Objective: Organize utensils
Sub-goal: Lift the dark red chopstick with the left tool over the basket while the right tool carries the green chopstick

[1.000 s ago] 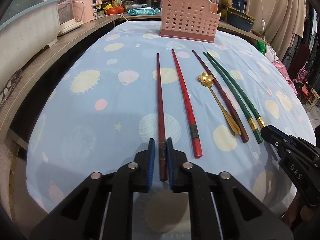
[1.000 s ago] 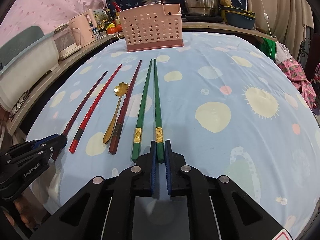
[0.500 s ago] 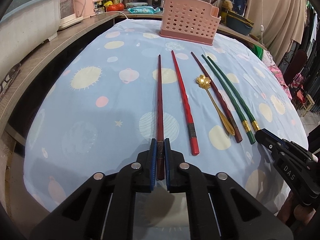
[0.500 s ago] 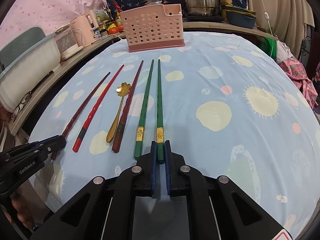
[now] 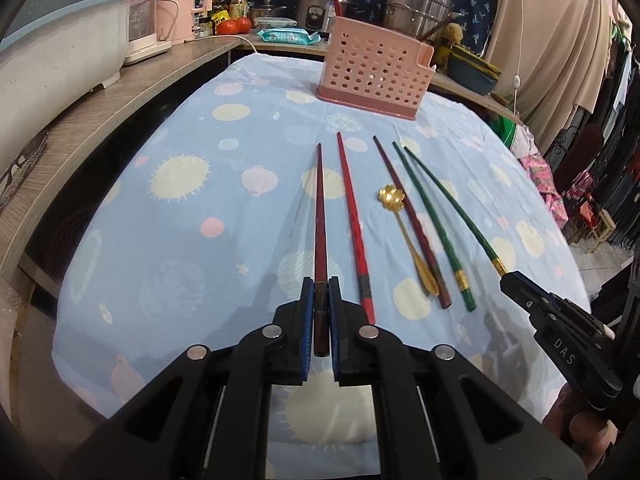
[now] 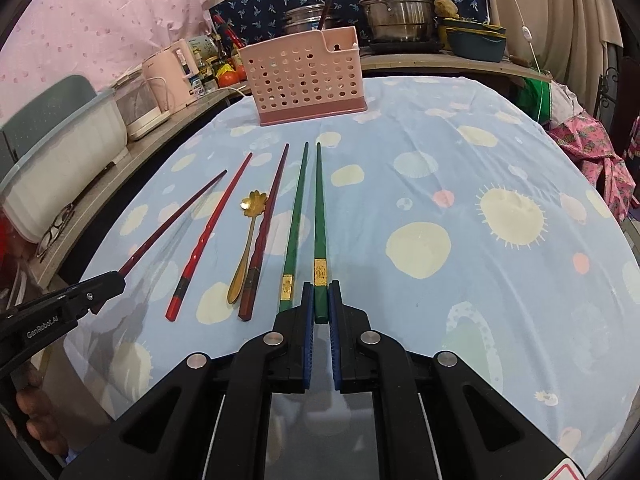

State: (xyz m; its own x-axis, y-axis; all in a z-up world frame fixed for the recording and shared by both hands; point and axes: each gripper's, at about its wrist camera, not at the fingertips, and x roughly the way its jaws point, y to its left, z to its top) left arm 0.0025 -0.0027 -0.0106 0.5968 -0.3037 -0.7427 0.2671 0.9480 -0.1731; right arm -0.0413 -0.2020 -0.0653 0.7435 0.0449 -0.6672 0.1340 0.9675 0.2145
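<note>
On the blue tablecloth point(image 5: 192, 248), the left gripper point(image 5: 321, 292), clamped on the dark red chopstick point(image 5: 320, 216), has lifted it, right gripper point(image 6: 320, 300) pinching the green chopstick point(image 6: 319, 216), pink caddy point(image 5: 376, 68) at twelve o'clock.

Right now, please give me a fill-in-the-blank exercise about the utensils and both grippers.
1. The left gripper is shut on a dark ____ chopstick.
2. The right gripper is shut on a ____ chopstick.
3. The gold spoon lies on the ____.
4. The pink holder has round ____.

Missing words: red; green; tablecloth; holes
</note>
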